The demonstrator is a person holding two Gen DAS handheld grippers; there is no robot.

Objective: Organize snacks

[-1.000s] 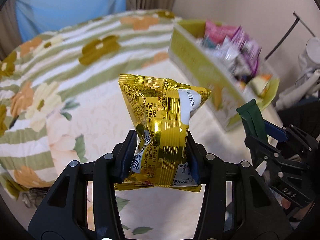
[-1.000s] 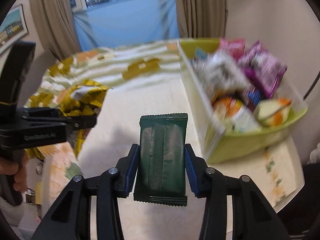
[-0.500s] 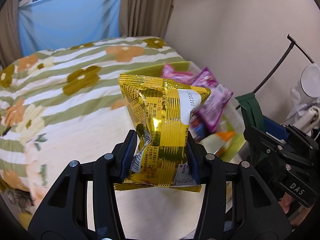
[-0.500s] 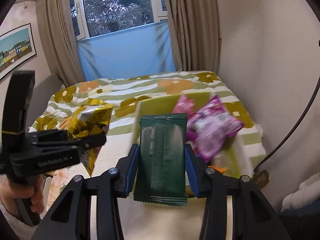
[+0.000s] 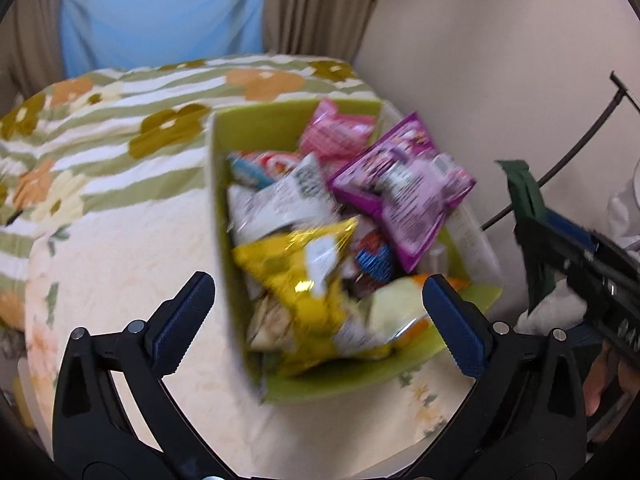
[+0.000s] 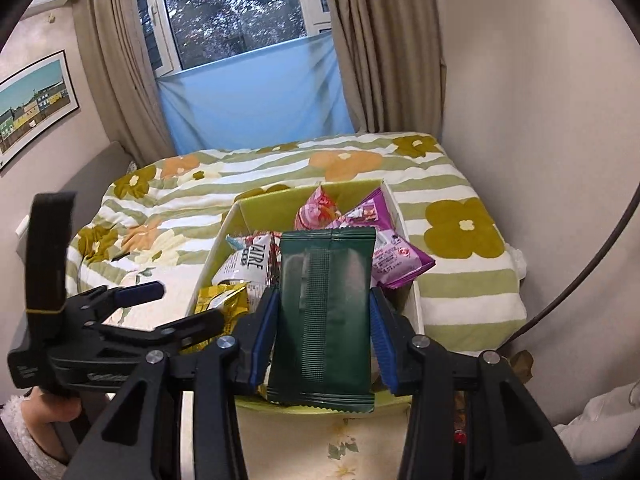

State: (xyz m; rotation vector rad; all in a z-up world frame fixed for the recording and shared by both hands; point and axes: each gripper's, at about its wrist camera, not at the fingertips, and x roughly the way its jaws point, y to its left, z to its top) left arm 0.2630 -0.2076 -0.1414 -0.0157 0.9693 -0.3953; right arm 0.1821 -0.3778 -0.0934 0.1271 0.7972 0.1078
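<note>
A green box (image 5: 224, 208) full of snack packets stands on the table. My left gripper (image 5: 320, 312) is open just above its near end, and the yellow foil packet (image 5: 296, 272) lies in the box between my fingers, free of them. My right gripper (image 6: 324, 320) is shut on a dark green packet (image 6: 324, 312) and holds it upright over the box's near end (image 6: 320, 404). The left gripper also shows in the right wrist view (image 6: 160, 304), and the yellow packet (image 6: 220, 300) beside it. The right gripper with its green packet (image 5: 528, 216) shows at the right of the left wrist view.
The box holds pink (image 5: 336, 132), purple (image 5: 404, 196) and white (image 5: 280, 200) packets among several others. A flowered cloth (image 5: 120, 264) covers the table, with a striped flowered bed (image 6: 460, 220) behind. A wall (image 6: 540, 120) and a black rod (image 5: 580, 140) are close on the right.
My left gripper has opened and the yellow packet has dropped into the green box. Both grippers have moved over the box. The right gripper still holds the dark green packet.
</note>
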